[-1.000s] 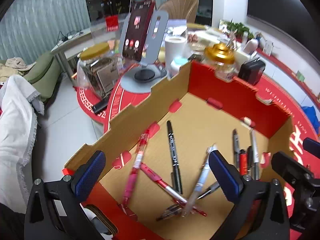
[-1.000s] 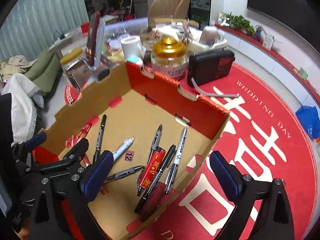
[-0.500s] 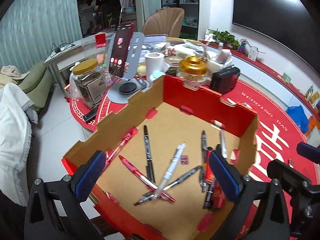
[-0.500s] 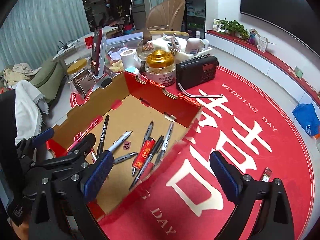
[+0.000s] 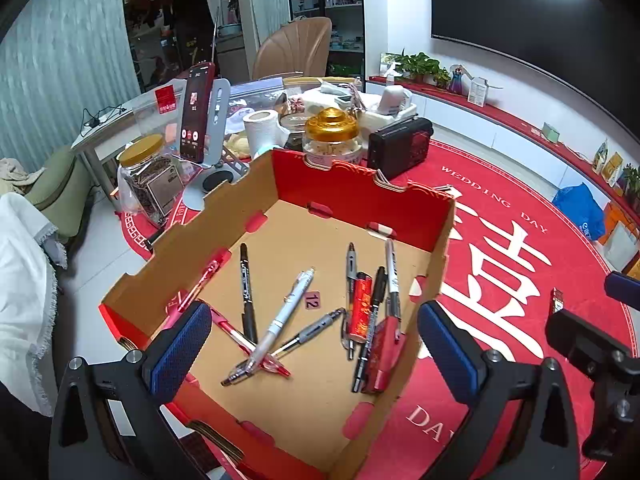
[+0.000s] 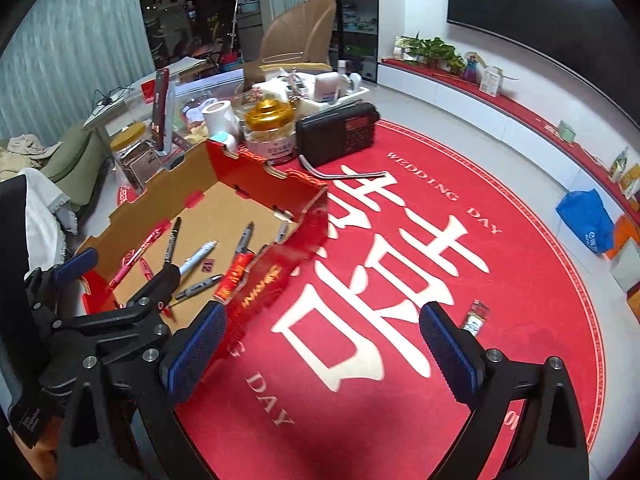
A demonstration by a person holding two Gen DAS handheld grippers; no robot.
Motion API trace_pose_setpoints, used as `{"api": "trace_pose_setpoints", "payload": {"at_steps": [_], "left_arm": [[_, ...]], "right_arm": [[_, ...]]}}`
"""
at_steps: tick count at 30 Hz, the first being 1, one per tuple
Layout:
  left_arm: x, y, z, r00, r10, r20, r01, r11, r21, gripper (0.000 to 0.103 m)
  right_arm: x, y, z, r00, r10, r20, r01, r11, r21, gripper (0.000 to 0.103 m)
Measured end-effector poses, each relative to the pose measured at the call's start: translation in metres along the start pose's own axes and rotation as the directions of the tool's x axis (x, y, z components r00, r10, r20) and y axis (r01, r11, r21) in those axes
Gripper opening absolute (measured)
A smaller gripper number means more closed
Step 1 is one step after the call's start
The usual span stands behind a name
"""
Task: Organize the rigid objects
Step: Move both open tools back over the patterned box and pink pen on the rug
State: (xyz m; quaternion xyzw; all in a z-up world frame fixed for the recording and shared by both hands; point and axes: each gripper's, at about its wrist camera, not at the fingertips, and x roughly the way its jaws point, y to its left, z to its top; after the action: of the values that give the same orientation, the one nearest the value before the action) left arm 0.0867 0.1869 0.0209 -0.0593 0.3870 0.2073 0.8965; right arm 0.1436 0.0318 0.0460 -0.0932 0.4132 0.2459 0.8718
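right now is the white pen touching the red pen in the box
Touching. In the left wrist view the white pen lies across the red pen, overlapping it near its lower end.

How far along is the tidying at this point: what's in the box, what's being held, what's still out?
Done: pens and a red lighter lie loose in the cardboard box. In hand: nothing; the left gripper and right gripper are both open. Left: one small item lies on the red mat, right of the box.

Box [image 5: 360, 196] open on top, pens [image 5: 280, 316] scattered inside. Red worktop [image 6: 400, 280] right of it bare; jar [image 6: 270, 132], radio [image 6: 338, 132] crowd far edge.
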Motion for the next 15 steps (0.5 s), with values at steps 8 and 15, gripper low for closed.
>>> {"api": "trace_pose_setpoints", "payload": {"at_steps": [8, 15], "left_arm": [[-0.014, -0.025, -0.006, 1.000, -0.009, 0.012, 0.009, 0.999, 0.047, 0.103], [-0.024, -0.063, -0.016, 0.996, -0.089, -0.003, 0.089, 0.989, 0.117, 0.103]], "right_arm": [[-0.008, -0.024, -0.015, 0.999, -0.040, -0.019, 0.041, 0.999, 0.026, 0.098], [-0.030, -0.076, -0.052, 1.000, 0.012, 0.017, -0.013, 0.995, 0.095, 0.098]]}}
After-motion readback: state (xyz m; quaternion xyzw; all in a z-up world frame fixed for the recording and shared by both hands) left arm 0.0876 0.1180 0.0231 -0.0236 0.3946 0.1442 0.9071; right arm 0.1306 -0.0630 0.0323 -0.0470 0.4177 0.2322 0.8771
